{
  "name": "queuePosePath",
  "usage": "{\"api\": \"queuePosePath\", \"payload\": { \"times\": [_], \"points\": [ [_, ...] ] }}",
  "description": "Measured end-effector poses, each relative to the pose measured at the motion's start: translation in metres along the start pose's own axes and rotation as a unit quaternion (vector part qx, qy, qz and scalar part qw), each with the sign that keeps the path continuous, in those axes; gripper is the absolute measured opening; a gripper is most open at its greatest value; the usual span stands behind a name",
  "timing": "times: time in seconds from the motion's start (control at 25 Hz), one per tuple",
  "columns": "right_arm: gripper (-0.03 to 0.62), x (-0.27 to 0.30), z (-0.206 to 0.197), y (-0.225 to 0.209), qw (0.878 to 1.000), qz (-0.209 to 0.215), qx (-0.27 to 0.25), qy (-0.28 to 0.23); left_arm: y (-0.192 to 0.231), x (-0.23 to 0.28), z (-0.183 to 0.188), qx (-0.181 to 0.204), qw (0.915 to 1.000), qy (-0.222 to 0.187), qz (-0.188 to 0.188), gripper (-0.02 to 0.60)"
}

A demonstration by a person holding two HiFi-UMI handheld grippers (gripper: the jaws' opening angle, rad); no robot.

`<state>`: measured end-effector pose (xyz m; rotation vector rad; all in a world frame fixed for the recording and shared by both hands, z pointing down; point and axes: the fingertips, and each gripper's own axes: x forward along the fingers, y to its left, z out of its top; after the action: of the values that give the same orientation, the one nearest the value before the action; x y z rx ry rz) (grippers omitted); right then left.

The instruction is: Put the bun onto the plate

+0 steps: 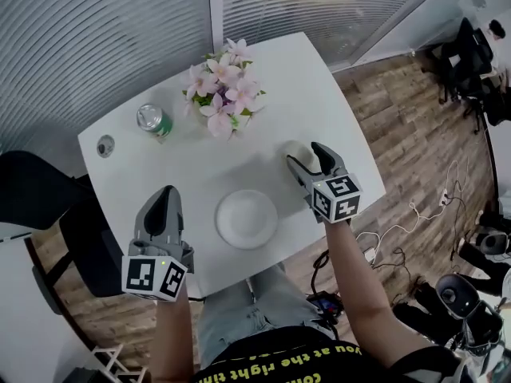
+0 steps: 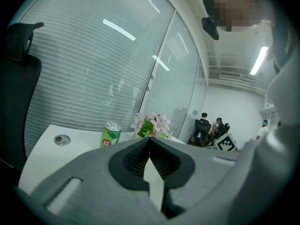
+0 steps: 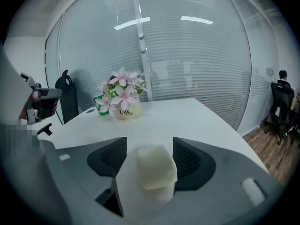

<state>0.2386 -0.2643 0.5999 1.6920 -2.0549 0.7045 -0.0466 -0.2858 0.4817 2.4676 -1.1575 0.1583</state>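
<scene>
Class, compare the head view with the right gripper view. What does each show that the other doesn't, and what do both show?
Head view only: the plate and the shut left tongs. Right gripper view only: the lettering on the flower pot, and the whole bun sitting between the pads of the open right tongs. Both: the bun, the flowers and the table.

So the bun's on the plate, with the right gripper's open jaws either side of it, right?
No: the bun lies on the table, beside the empty plate, as the head view shows. The right gripper's open jaws do stand either side of it.
</scene>
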Motion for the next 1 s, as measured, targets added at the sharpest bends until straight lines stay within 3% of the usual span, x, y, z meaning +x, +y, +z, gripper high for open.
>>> {"api": "queuePosePath", "payload": {
  "times": [0.64,1.0],
  "points": [
    [0.331,0.033,-0.026,-0.005,0.998,0.021,-0.023,0.060,0.010,0.002,-0.006,-0.009,0.9998,0.004,0.018,0.000],
    [0.331,0.035,-0.035,-0.010,0.995,0.003,-0.055,0.083,0.012,0.002,-0.005,-0.009,0.9998,0.003,0.020,0.001]
  ]
}}
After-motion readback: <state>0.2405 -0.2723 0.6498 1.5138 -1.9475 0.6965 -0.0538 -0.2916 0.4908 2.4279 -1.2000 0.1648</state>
